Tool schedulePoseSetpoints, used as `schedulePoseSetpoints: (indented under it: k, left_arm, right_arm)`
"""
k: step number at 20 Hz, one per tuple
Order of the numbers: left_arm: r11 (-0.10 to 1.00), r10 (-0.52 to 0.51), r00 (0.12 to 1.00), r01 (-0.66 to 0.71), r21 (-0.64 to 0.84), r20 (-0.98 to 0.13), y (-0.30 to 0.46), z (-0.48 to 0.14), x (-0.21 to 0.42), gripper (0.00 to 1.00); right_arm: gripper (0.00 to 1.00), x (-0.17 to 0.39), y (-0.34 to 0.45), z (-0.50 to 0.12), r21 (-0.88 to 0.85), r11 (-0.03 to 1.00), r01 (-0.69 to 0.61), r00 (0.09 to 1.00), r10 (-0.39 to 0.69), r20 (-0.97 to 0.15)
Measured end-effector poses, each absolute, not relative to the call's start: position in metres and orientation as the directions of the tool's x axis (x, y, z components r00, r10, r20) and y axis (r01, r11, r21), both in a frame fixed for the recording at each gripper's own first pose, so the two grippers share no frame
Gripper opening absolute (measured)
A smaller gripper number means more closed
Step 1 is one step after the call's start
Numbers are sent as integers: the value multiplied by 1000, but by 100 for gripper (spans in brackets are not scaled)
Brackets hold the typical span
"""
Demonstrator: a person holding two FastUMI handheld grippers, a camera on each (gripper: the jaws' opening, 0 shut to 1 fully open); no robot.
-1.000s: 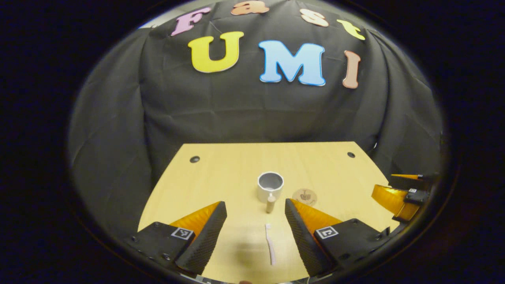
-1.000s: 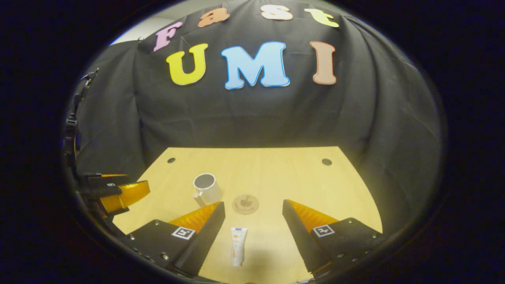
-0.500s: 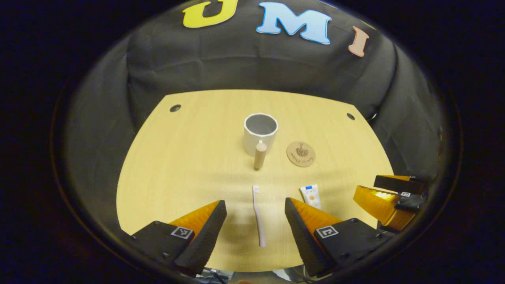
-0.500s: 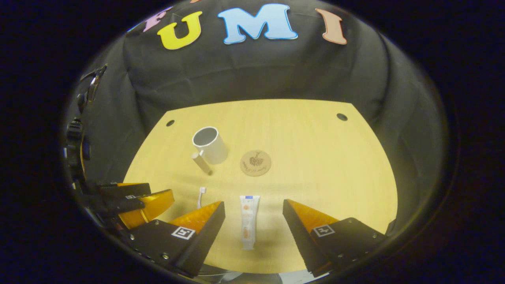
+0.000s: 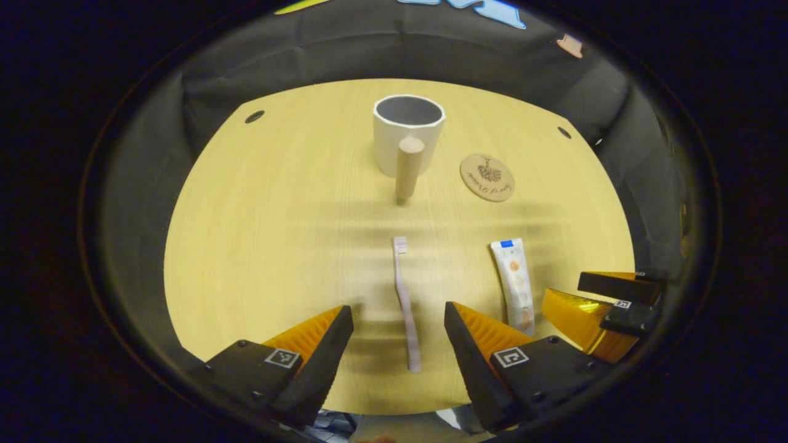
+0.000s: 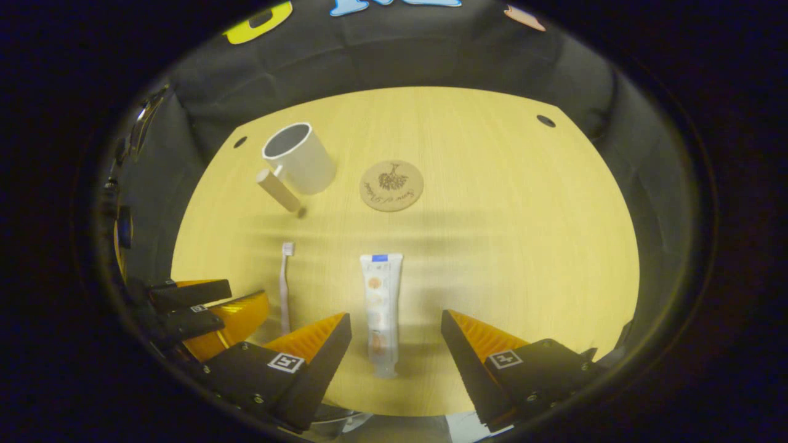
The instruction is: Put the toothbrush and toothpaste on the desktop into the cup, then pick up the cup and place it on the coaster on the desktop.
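Observation:
A pale pink toothbrush (image 5: 405,301) lies flat on the wooden desktop (image 5: 277,234), its handle end between the spread fingers of my left gripper (image 5: 399,320), which is open above it. The white toothpaste tube (image 6: 380,307) lies lengthwise between the fingers of my right gripper (image 6: 396,323), also open. A white cup (image 5: 406,132) with a wooden peg handle stands upright at the far middle, empty as far as I see. The round cork coaster (image 5: 487,177) lies just right of the cup. The tube (image 5: 514,283), the toothbrush (image 6: 285,286), cup (image 6: 300,158) and coaster (image 6: 391,185) also show across views.
The right gripper (image 5: 606,307) shows at the right edge of the left gripper view, beside the tube. The left gripper (image 6: 203,307) shows at the lower left of the right gripper view. Two dark holes (image 5: 253,116) mark the desktop's far corners. Black cloth walls the back.
Both grippers have tilted down and moved forward over the desktop; the toothbrush and the tube now lie further up between their fingers. Nothing on the desktop has moved.

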State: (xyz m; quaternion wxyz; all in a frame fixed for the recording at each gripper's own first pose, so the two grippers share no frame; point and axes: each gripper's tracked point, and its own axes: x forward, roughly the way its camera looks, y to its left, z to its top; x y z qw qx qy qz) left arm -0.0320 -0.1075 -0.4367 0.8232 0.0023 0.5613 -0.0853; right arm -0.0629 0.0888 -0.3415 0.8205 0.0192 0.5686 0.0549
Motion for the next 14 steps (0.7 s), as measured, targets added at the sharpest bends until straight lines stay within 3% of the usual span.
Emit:
schedulePoseSetpoints:
  k: [4,8,14]
  left_arm:
    - [988,-115,302,137,-76,-946,-105,-463,-34,100]
    - [989,-92,271,134,-57,-958,-103,-479,-35,94]
    - [992,-59,234,122,-31,-971,-96,-496,-40,98]
  right_arm:
    - [92,-68,89,-362,61,995,-74,295,80,-952]
    - [90,-65,93,-374,48,995,-85,263,69,-962]
    - [87,-63,94,-389,19,995,-96,242,42,-969]
